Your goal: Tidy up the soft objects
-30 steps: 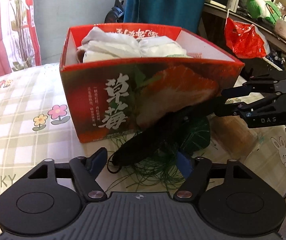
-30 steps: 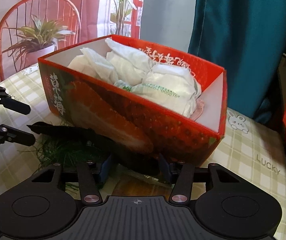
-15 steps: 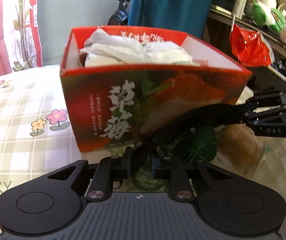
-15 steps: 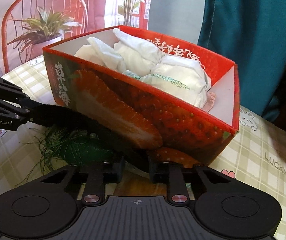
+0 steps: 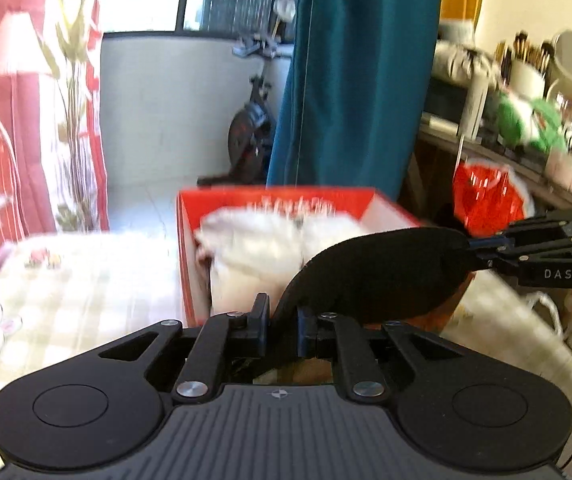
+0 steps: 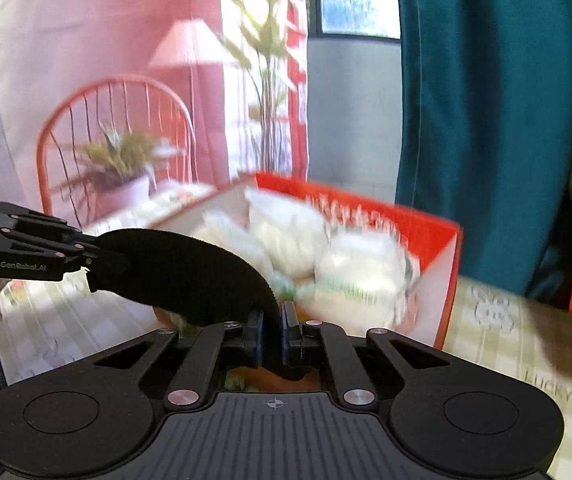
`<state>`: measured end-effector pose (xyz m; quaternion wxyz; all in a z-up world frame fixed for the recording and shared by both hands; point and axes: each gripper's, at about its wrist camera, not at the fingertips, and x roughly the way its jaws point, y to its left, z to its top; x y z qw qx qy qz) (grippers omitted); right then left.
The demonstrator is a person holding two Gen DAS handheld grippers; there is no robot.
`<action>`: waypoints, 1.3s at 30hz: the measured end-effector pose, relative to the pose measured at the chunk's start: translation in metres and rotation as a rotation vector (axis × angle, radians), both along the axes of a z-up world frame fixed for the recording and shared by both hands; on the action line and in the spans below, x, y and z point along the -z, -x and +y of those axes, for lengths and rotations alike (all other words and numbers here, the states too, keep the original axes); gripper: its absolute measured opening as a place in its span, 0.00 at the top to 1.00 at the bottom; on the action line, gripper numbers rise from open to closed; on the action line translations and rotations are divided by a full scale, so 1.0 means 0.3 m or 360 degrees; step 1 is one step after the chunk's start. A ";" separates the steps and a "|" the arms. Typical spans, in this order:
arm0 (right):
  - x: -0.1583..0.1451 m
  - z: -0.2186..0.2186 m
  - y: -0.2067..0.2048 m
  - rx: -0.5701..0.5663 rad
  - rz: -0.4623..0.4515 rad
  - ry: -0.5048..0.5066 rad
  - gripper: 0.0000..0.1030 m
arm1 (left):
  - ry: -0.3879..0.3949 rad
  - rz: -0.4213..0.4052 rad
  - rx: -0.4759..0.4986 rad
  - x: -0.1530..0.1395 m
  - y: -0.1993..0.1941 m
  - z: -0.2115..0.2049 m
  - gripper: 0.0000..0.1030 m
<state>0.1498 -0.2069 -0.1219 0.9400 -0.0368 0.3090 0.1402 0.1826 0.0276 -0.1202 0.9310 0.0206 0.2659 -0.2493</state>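
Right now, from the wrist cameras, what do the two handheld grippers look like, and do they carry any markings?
Both are matte black. The left gripper and right gripper share a ribbed grey-black base plate with a small crosshair mark, two round discs at the sides, and linkage arms with silver rivets. The finger pads look dark blue. White lettering shows on the sides: "DAS" on the right one, "GenRobot.AI" on the left. No cables or sleeves are clearly visible.

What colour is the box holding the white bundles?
Red box with a white inside; clearest in the right wrist view.

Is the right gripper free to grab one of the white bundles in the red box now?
Probably not: the right gripper is shut on the black strip, as is the left gripper. The white bundles lie uncovered in the red box.
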 end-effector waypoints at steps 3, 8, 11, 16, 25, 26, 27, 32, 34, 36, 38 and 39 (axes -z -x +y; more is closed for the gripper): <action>-0.067 -0.019 -0.017 0.0007 -0.0056 -0.0055 0.93 | 0.0048 -0.0050 0.0016 -0.071 -0.020 -0.005 0.86; -0.149 -0.040 -0.043 0.0029 -0.0140 -0.0078 0.93 | 0.0031 -0.0074 0.0085 -0.146 -0.059 -0.051 0.86; -0.161 -0.055 -0.058 0.0042 -0.0144 -0.0076 0.93 | -0.0001 -0.0044 0.0121 -0.145 -0.098 -0.073 0.86; -0.121 -0.090 -0.093 0.0069 -0.0035 -0.0109 0.93 | -0.0016 0.0097 0.0152 -0.085 -0.164 -0.073 0.86; 0.006 -0.136 -0.143 0.0142 0.0195 -0.0181 0.92 | -0.0010 0.0306 0.0146 0.001 -0.273 -0.086 0.81; 0.016 -0.143 -0.157 0.0154 0.0222 -0.0194 0.92 | -0.0010 0.0321 0.0143 0.008 -0.285 -0.087 0.78; 0.025 -0.150 -0.171 0.0166 0.0244 -0.0201 0.92 | -0.0020 0.0331 0.0131 0.015 -0.295 -0.090 0.73; 0.081 -0.170 -0.236 0.0234 0.0376 -0.0146 0.92 | -0.0079 0.0314 0.0035 0.026 -0.332 -0.092 0.51; 0.099 -0.179 -0.258 0.0264 0.0402 -0.0120 0.92 | -0.0076 0.0299 0.0015 0.021 -0.344 -0.091 0.50; 0.112 -0.186 -0.275 0.0289 0.0403 -0.0094 0.92 | -0.0090 0.0279 -0.0013 0.017 -0.356 -0.096 0.49; 0.121 -0.179 -0.296 0.0294 0.0399 -0.0053 0.92 | -0.0101 0.0250 -0.0043 0.010 -0.366 -0.105 0.49; 0.125 -0.173 -0.306 0.0290 0.0394 -0.0021 0.91 | -0.0097 0.0240 -0.0055 0.007 -0.372 -0.108 0.49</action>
